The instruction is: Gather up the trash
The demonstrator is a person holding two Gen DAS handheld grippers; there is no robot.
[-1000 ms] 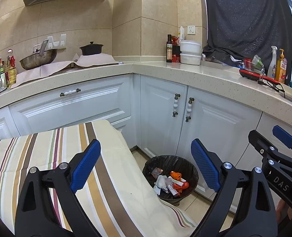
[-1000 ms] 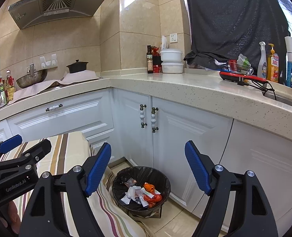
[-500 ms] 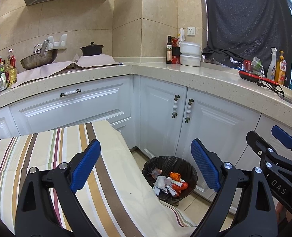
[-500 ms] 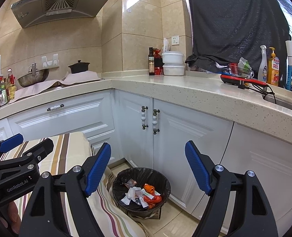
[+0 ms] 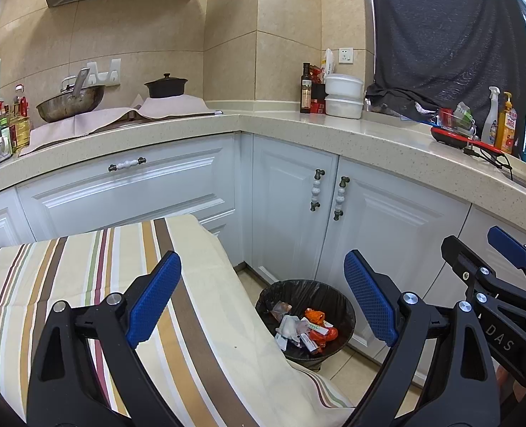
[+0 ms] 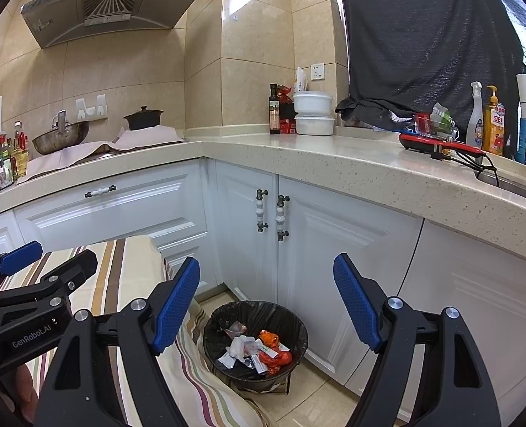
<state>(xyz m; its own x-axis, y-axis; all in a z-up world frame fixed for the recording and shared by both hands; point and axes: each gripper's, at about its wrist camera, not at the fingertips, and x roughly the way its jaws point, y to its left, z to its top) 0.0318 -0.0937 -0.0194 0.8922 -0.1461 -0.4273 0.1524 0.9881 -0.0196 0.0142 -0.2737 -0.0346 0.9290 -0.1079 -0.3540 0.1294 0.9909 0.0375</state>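
Observation:
A black-lined trash bin [image 5: 341,306] [image 6: 220,323] stands on the floor in the cabinet corner. It holds white and orange wrappers [image 5: 307,331] [image 6: 257,350]. My left gripper [image 5: 263,302] is open and empty, above the striped tablecloth and left of the bin. My right gripper [image 6: 266,306] is open and empty, held above the bin. Each gripper also shows at the edge of the other's view: the right one at the right of the left wrist view [image 5: 501,284], the left one at the left of the right wrist view [image 6: 31,277].
A table with a striped cloth [image 5: 85,270] [image 6: 120,259] stands close left of the bin. White cabinets [image 5: 291,206] and a speckled counter [image 6: 334,163] wrap the corner. The counter carries bottles [image 6: 274,110], white containers [image 6: 313,114], a wok [image 5: 70,103], a black pot [image 5: 165,86] and cleaning bottles [image 6: 494,124].
Both grippers have drifted slightly; the view has shifted a little. Both stay open and empty. The bin's contents are unchanged.

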